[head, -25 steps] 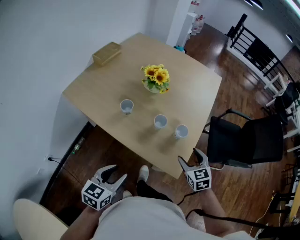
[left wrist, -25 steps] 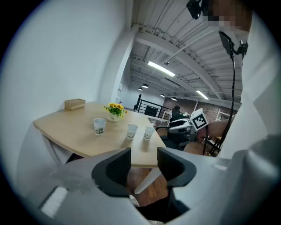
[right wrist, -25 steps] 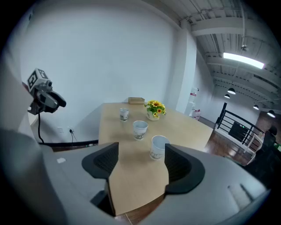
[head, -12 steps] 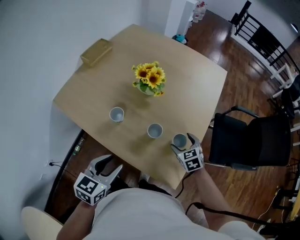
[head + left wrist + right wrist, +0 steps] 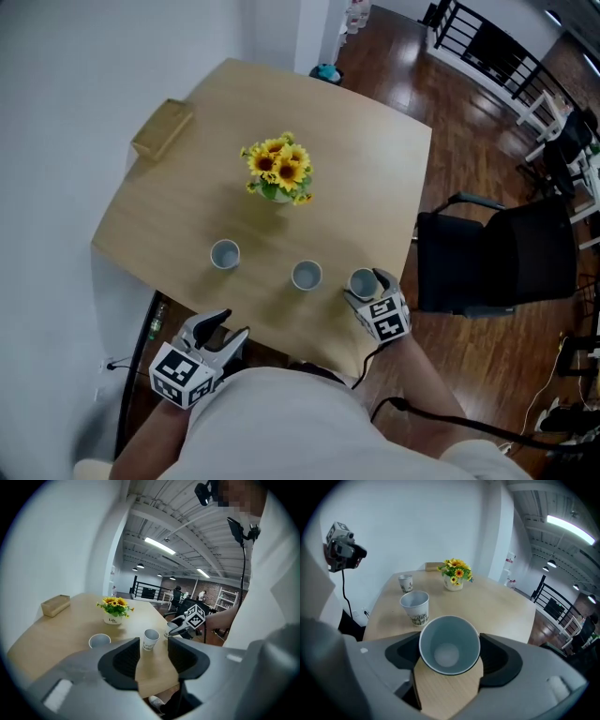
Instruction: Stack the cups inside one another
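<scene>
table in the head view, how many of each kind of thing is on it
cup: 3
flower pot: 1
box: 1
total: 5

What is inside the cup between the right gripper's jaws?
Empty. The right gripper view looks straight down into the cup and shows only its bare, pale bottom.
</scene>
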Tool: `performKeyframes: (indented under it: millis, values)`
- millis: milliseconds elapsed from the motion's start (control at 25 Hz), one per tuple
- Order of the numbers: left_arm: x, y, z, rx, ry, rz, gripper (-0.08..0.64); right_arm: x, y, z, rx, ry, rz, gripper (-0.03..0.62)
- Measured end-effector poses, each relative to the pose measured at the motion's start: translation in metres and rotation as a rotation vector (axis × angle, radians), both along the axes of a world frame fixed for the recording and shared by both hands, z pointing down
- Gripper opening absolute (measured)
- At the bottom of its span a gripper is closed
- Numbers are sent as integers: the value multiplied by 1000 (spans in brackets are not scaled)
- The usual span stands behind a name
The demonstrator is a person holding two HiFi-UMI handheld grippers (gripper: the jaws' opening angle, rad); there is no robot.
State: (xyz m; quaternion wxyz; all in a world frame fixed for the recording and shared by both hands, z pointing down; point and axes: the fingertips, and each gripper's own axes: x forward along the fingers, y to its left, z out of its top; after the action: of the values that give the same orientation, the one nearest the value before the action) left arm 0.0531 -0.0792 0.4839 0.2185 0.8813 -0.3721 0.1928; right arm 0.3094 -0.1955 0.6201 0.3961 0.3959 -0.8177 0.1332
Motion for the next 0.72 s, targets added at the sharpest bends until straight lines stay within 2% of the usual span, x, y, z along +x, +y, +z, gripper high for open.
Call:
performKeyframes:
  millis: [360,560,720]
  values:
    - [-26,-17,-2,28,35,101,195,-20,9,-73,66,11,61,377]
    - [-40,-17,1,37,50,136,194,-55,8,-109,104,-23,44,377]
    - [-59,-19,1,43,61,126,193,-84,1,-118,123,-32,21,377]
